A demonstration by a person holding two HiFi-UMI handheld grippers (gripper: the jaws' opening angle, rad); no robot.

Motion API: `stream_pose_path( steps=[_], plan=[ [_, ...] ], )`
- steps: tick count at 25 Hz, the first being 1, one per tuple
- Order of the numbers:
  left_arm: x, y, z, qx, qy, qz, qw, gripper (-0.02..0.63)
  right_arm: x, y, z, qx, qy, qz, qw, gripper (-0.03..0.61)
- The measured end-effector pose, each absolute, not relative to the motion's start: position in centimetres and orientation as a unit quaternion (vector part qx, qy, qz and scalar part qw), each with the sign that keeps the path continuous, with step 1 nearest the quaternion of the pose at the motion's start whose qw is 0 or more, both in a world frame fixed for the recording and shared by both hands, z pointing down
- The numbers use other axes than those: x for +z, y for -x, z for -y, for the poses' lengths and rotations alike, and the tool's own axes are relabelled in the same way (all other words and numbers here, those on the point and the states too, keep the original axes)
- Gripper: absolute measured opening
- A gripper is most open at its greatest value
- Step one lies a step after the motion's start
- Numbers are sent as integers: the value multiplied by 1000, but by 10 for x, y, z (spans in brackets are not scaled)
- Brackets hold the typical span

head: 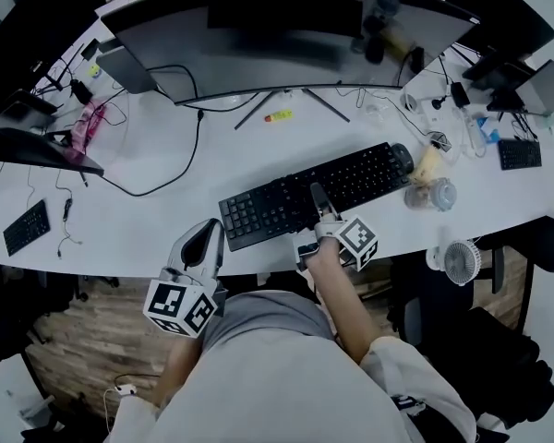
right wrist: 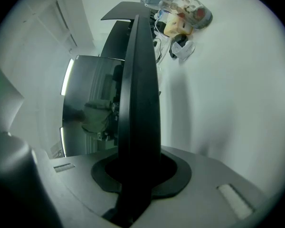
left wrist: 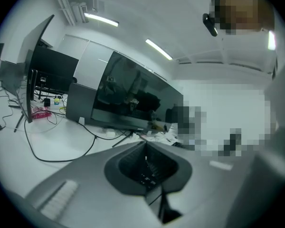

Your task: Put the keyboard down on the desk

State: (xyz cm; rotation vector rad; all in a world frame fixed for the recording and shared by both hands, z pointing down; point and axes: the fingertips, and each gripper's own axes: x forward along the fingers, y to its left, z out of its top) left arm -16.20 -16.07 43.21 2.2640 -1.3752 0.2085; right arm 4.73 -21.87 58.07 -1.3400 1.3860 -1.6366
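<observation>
Since the right tongs (head: 319,201) are clamped on the keyboard (head: 360,175) at its near edge, it stretches flat to either side of them, low over the table (head: 157,215). The left tongs (head: 206,240), pressed together and empty, hang just beside it.

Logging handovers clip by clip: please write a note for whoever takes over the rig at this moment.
Right gripper: shut on the front edge of the black full-size keyboard.
Left gripper: jaws together, empty, beside the keyboard's left front corner.
Keyboard: at the front of the white desk, before the wide curved monitor. Whether it lies flat cannot be told.
Done: keyboard is in place over the desk.
Left: settle it flat, open the right jaws, draw back.
</observation>
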Motion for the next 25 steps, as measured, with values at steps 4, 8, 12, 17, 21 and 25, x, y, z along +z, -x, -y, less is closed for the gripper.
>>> stream_pose_path(
  steps=[4,8,12,17,21,25],
  plan=[
    [434,172,164,78,-823,510,239,0,590,-41,227,-623,508,-509,308,89],
    [435,181,166,79,-818,516,241,0,599,-32,235,-629,510,-502,305,89],
    [435,190,169,80,-813,523,243,0,604,-22,242,-635,509,-498,298,89],
    [436,203,173,76,-808,528,251,0,611,-13,249,-638,514,-491,298,89],
    [438,209,174,78,-804,532,255,0,618,-10,253,-645,515,-477,303,89],
    [442,217,175,78,-802,533,259,0,623,-7,258,-645,520,-471,304,87]
  ],
)
